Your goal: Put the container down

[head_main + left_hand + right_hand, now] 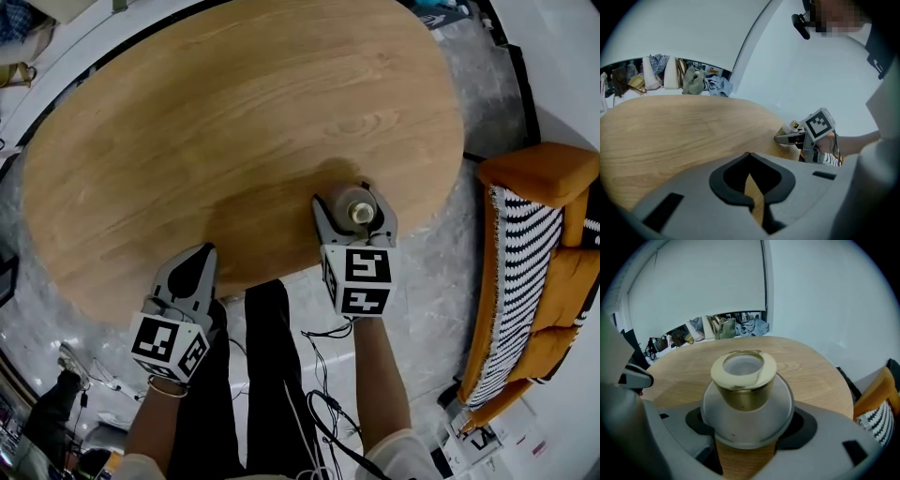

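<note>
A frosted container (359, 208) with a gold lid is upright between the jaws of my right gripper (356, 214), which is shut on it over the near right part of the oval wooden table (216, 131). In the right gripper view the container (745, 394) fills the middle, with the right gripper (750, 423) clamped on its round body. I cannot tell whether its base touches the wood. My left gripper (194, 265) hangs at the table's near edge, shut and empty (752, 187). From the left gripper view the right gripper (797, 137) and container (793, 125) show at the far right.
An orange sofa (534, 272) with a black-and-white striped cushion stands right of the table. Cables (319, 403) lie on the floor by the person's dark trouser legs (253, 375). Bags and clothes (693, 79) line the far wall.
</note>
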Motion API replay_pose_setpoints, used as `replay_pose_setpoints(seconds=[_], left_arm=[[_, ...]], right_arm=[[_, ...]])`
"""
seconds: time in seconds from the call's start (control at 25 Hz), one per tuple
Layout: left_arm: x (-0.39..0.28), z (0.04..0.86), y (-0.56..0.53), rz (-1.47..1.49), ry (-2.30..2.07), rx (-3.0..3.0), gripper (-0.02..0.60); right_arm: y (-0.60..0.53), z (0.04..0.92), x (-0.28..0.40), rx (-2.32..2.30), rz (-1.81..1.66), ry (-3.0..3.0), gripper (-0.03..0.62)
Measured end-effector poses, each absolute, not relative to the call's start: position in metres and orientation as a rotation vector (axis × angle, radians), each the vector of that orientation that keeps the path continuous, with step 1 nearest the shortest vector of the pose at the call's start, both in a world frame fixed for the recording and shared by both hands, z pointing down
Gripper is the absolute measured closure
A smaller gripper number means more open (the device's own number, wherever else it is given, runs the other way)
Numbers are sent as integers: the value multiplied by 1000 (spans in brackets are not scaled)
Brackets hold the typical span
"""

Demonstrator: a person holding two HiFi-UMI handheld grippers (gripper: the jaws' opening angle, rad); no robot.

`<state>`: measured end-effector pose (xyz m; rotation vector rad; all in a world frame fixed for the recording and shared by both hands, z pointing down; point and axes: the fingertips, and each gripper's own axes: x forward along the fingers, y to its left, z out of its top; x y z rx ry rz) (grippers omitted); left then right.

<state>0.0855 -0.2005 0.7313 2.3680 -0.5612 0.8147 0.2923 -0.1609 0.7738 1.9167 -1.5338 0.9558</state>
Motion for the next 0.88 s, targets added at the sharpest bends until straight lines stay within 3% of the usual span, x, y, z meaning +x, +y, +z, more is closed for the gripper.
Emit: replay_pose_setpoints(seconds=[0.88], left_arm=[[82, 728, -202, 791, -575, 2377, 574]], right_arm=[[-163, 773, 292, 1994, 863, -1563, 240]])
